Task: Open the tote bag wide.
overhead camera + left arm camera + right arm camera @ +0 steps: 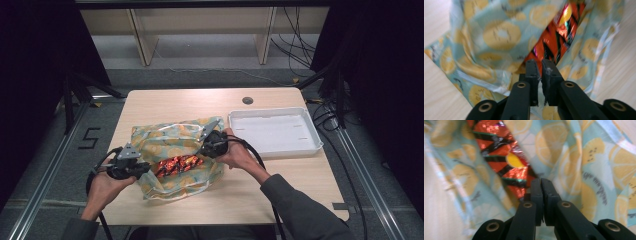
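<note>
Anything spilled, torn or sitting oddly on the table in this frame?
Nothing looks spilled or damaged. The lemon-print bag lies crumpled and pulled open on the table, with a shiny orange snack packet showing in its mouth. The left tool and right tool sit at opposite edges of the bag. The white tray lies flat beside it.

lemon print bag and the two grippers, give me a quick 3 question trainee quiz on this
1. True or false: the white tray holds the snack packet.
2. Which gripper is nearer the tray? A left gripper B right gripper
3. What lies between the two grippers, inside the lemon print bag?

Key: 1 false, the tray holds nothing. 2 B. 3 The shiny red and orange snack packet, with each gripper closed at one of its ends.
</note>
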The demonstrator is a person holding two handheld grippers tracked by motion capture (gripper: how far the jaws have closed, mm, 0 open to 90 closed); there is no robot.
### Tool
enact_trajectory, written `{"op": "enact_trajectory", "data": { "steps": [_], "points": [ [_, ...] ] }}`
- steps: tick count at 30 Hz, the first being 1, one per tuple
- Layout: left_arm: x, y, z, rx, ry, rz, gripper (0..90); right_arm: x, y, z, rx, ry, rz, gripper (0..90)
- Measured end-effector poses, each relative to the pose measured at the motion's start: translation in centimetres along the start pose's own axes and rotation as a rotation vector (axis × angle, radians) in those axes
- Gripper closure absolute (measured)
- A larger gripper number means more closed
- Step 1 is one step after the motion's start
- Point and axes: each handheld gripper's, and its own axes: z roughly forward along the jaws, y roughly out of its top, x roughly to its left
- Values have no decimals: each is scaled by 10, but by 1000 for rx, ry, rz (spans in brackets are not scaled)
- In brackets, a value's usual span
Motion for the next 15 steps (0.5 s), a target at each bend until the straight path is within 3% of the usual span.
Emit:
{"op": "enact_trajectory", "data": {
  "steps": [2, 4, 5, 6, 7, 8, 9, 10, 11, 14, 15],
  "points": [
    [1, -3, 6, 5, -15, 6, 858, -5, 2, 5, 8, -10, 5, 889],
    [-4, -8, 17, 59, -30, -13, 870, -8, 2, 9, 23, -13, 27, 889],
    [-4, -9, 20, 116, -29, 23, 880, -10, 1, 11, 24, -17, 36, 889],
    [-3, -9, 23, 136, -20, 60, 890, -14, 0, 14, 15, -33, 31, 889],
    [-4, -11, 26, 161, -8, 35, 894, -17, 0, 15, 20, -38, 23, 889],
    [-4, -11, 26, 161, -8, 35, 895, -17, 0, 15, 20, -38, 23, 889],
    [-2, -15, 27, 220, 16, 45, 896, -18, -2, 18, 24, -47, 28, 889],
    [-2, -15, 27, 220, 16, 45, 896, -18, -2, 18, 27, -42, 36, 889],
    [-3, -19, 26, 269, 31, 76, 896, -18, -2, 17, 24, -42, 32, 889],
    [-6, -20, 25, 258, 17, 65, 864, -17, -1, 15, 20, -39, 28, 886],
    [-8, -15, 23, 215, 11, 63, 834, -16, -1, 14, 20, -36, 30, 884]
  ]
}}
